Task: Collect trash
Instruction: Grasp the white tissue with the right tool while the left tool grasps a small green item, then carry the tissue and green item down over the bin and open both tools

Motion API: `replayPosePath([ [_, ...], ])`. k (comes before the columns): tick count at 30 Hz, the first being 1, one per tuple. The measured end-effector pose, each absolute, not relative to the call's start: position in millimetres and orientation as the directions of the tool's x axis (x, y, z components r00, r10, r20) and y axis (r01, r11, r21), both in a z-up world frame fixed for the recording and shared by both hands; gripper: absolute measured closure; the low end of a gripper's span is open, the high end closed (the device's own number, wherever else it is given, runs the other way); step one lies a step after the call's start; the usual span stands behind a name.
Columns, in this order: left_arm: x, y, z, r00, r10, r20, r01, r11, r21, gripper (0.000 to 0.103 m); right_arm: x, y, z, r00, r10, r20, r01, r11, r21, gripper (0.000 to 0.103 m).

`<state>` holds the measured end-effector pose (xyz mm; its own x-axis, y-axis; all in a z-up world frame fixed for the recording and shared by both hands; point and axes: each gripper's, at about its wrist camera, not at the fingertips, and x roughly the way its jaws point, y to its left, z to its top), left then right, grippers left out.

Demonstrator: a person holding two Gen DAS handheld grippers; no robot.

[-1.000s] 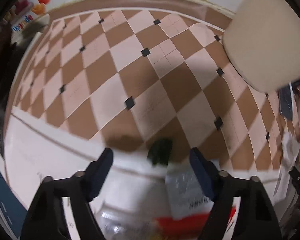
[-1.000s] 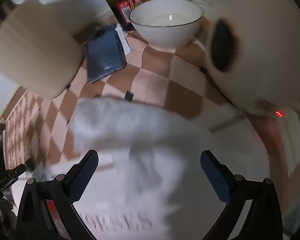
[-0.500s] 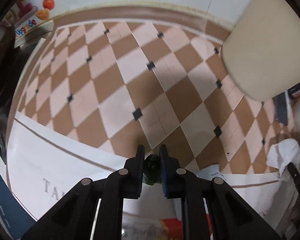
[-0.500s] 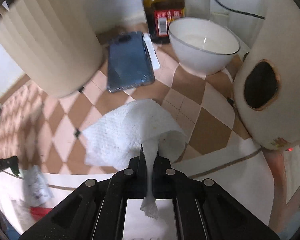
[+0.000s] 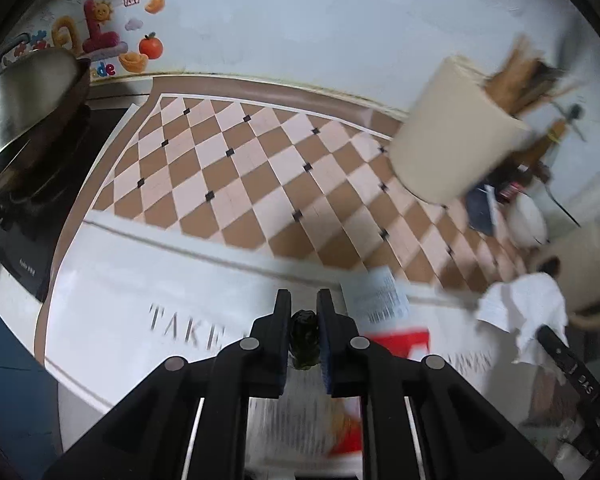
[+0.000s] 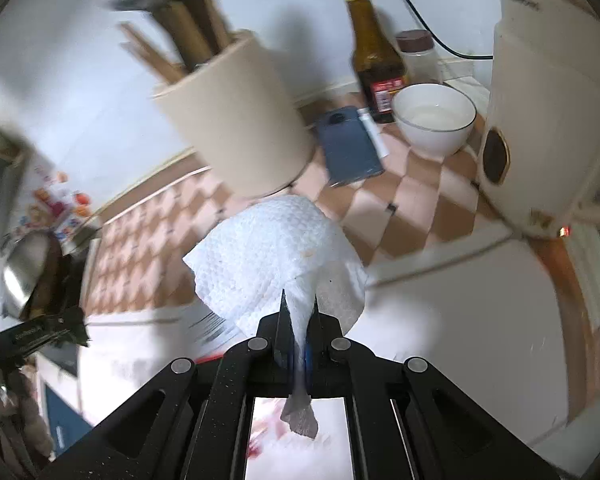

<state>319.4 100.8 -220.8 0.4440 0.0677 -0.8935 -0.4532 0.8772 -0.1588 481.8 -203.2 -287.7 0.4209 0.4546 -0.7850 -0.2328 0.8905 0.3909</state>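
Two wrist views look down on a kitchen counter covered by a brown and pink checked mat.

The left gripper is clamped on a small dark green scrap, pinched between its blue pads and held above the white near edge of the counter. What the scrap is cannot be told. A printed wrapper with red and white panels lies on the counter just right of that gripper.

The right gripper is clamped on a fold of a white paper towel. The towel fans out ahead of the fingers and a thin tail hangs behind them. It appears lifted clear of the mat.

Farther off stand a beige utensil holder with wooden tools, a blue phone, a brown sauce bottle, a white bowl and a cream kettle on the right. A metal wok sits on a hob at far left.

The step in hand looks like carrying both pieces away to a bin, which is not in view. To do it well, keep both grips firm, since the towel is held only by a narrow fold. Lift it high enough that its loose skirt does not brush the bowl or bottle. The wrapper seems left for another pass.
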Motion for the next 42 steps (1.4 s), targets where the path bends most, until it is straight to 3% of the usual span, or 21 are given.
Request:
replayPosePath([
  [7, 213.4, 82.6, -225.5, 0.453, -0.035, -0.891, -0.364, 0.905, -0.221, 0.094, 333.3, -198.4, -262.6, 0.389, 0.487, -0.782, -0.259, 0.872, 0.415, 0.1],
  [13, 132.5, 76.9, -307.4, 0.308, -0.128, -0.943, -0.378, 0.893, -0.244, 0.094, 208.3, -204.2, -333.5, 0.236, 0.47, -0.85, -0.164, 0.882, 0.442, 0.1],
  [22, 105.2, 53.9, -538.4, 0.073, -0.367, -0.927, -0.54, 0.768, -0.346, 0.095, 143.0, -191.2, -556.1, -0.028, 0.3, -0.953, -0.113, 0.947, 0.302, 0.1],
  [29, 134.0, 36.2, -759.5, -0.008, -0.472, -0.881, -0.628, 0.688, -0.363, 0.094, 151.9, -180.8, -769.8, -0.167, 0.333, -0.928, -0.018, 0.94, 0.34, 0.1],
  [32, 139.4, 29.0, -822.5, -0.05, -0.504, -0.862, -0.639, 0.68, -0.36, 0.094, 151.5, -175.1, -847.9, -0.216, 0.376, -0.901, 0.04, 0.926, 0.376, 0.1],
  [36, 133.9, 32.4, -861.6, -0.121, -0.455, -0.882, -0.619, 0.729, -0.291, 0.092, 151.9, -160.5, -922.5, -0.251, 0.403, -0.88, 0.075, 0.915, 0.397, 0.099],
  [38, 129.3, 38.0, -869.7, -0.141, -0.418, -0.897, -0.598, 0.758, -0.259, 0.088, 157.9, -149.9, -942.4, -0.282, 0.408, -0.868, 0.078, 0.912, 0.404, 0.098],
  [39, 126.3, 40.9, -869.2, -0.15, -0.387, -0.91, -0.581, 0.779, -0.236, 0.077, 157.8, -145.6, -953.0, -0.301, 0.407, -0.862, 0.08, 0.912, 0.403, 0.095],
  [40, 121.0, 41.2, -867.3, -0.151, -0.36, -0.921, -0.57, 0.793, -0.216, 0.058, 158.4, -139.7, -958.5, -0.31, 0.403, -0.861, 0.074, 0.913, 0.401, 0.085],
  [41, 117.5, 45.2, -864.3, -0.15, -0.334, -0.931, -0.563, 0.803, -0.197, 0.047, 159.1, -135.3, -962.7, -0.316, 0.394, -0.863, 0.058, 0.916, 0.397, 0.075],
  [42, 113.6, 49.0, -860.4, -0.148, -0.306, -0.94, -0.552, 0.814, -0.179, 0.03, 159.2, -133.4, -962.8, -0.312, 0.392, -0.865, 0.05, 0.916, 0.397, 0.05],
])
